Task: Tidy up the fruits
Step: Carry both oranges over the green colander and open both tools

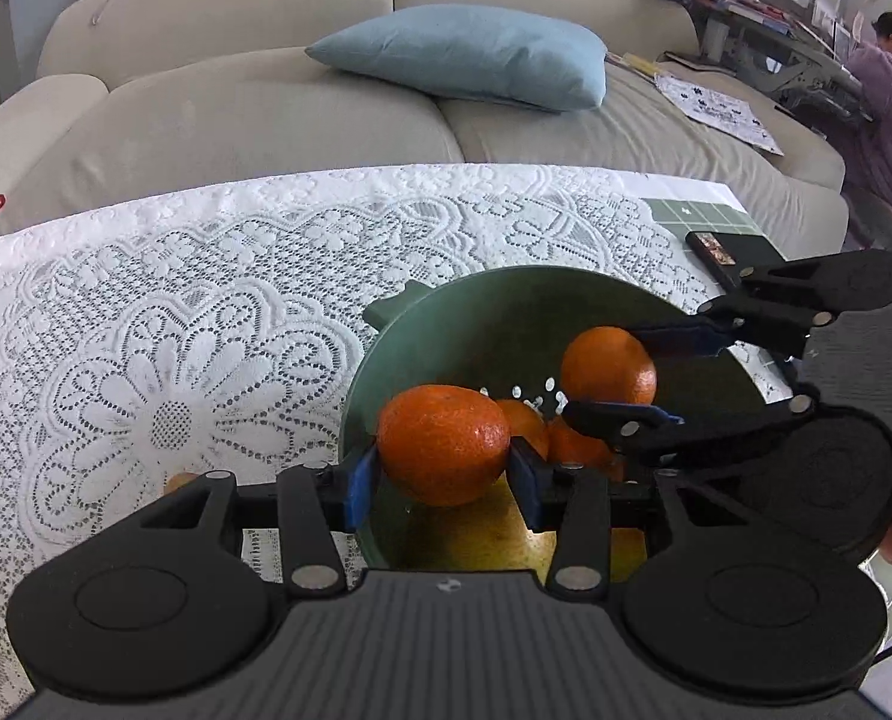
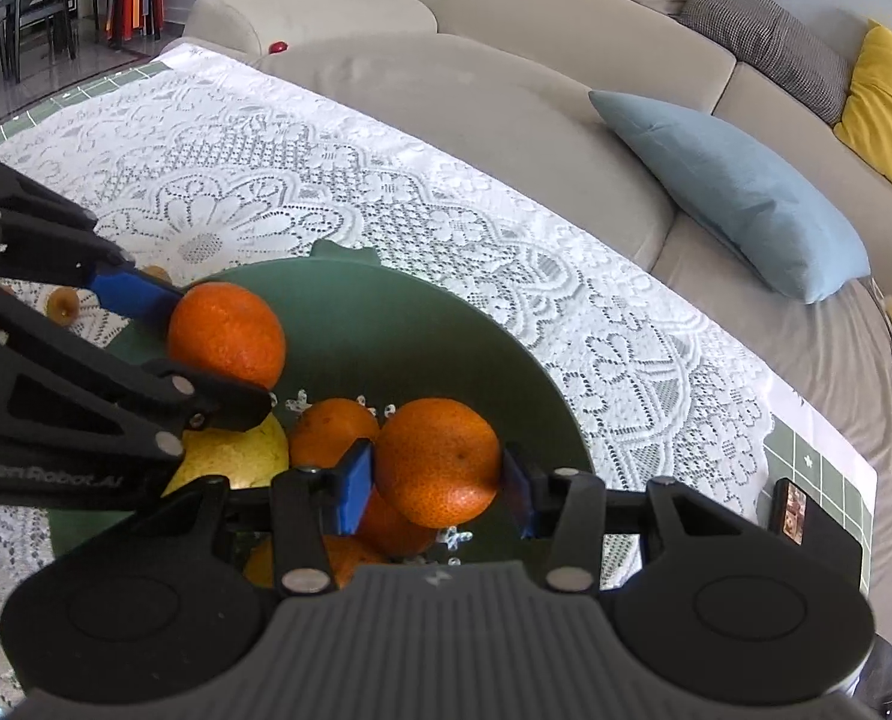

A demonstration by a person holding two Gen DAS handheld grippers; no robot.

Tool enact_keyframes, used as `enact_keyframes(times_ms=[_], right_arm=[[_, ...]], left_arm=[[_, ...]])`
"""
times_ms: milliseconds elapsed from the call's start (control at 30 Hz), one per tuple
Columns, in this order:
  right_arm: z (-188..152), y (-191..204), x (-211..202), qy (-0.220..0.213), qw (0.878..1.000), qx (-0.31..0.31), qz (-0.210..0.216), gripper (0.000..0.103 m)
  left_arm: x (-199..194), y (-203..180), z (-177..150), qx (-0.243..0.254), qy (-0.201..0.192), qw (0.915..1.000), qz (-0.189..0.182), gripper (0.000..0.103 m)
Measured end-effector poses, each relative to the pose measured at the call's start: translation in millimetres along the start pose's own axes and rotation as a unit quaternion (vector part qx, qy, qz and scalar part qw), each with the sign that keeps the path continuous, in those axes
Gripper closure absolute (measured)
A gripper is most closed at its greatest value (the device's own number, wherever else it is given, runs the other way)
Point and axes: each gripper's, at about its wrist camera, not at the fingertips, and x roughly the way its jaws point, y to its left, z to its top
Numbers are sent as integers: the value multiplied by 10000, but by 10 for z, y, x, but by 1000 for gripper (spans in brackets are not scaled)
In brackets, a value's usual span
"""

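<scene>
A green colander bowl point(image 1: 475, 312) stands on the lace tablecloth; it also shows in the right wrist view point(image 2: 386, 324). My left gripper point(image 1: 443, 468) is shut on an orange point(image 1: 443, 444) held over the bowl's near rim; that gripper point(image 2: 206, 354) and its orange point(image 2: 227, 333) show in the right wrist view. My right gripper point(image 2: 437, 480) is shut on another orange point(image 2: 437, 462) above the bowl; that gripper point(image 1: 607, 369) and its orange point(image 1: 607, 363) show in the left wrist view. More oranges point(image 2: 332, 429) and a yellow fruit point(image 2: 236, 450) lie in the bowl.
A white lace cloth point(image 1: 176, 330) covers the table. A small brown fruit point(image 2: 63, 303) lies on the cloth left of the bowl. A dark phone point(image 2: 790, 510) lies at the table's right end. A beige sofa point(image 1: 236, 108) with a blue cushion point(image 1: 475, 54) stands beyond the table.
</scene>
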Motion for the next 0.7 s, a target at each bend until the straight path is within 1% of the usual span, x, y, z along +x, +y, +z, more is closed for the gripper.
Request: enact_keyframes(times_ms=[133, 167, 200, 400, 567, 700], right_arm=[[15, -1, 39, 12, 10000, -9, 39, 59], [21, 0, 43, 4, 10000, -19, 40, 59], [28, -2, 46, 8, 10000, -17, 45, 59], [59, -22, 70, 30, 10000, 71, 49, 59], [74, -29, 82, 27, 9999, 144, 30, 59], [81, -41, 100, 24, 9997, 243, 58, 59]], left_arm=[[-6, 21, 3, -24, 12, 10000, -64, 50], [-9, 29, 1, -54, 10, 9999, -90, 50], [-16, 43, -2, -91, 9, 9999, -109, 47], [-67, 120, -12, -336, 44, 9988, -342, 44], [-168, 144, -5, -528, -151, 9974, -458, 34], [-268, 189, 2, -662, -275, 9961, -518, 33]])
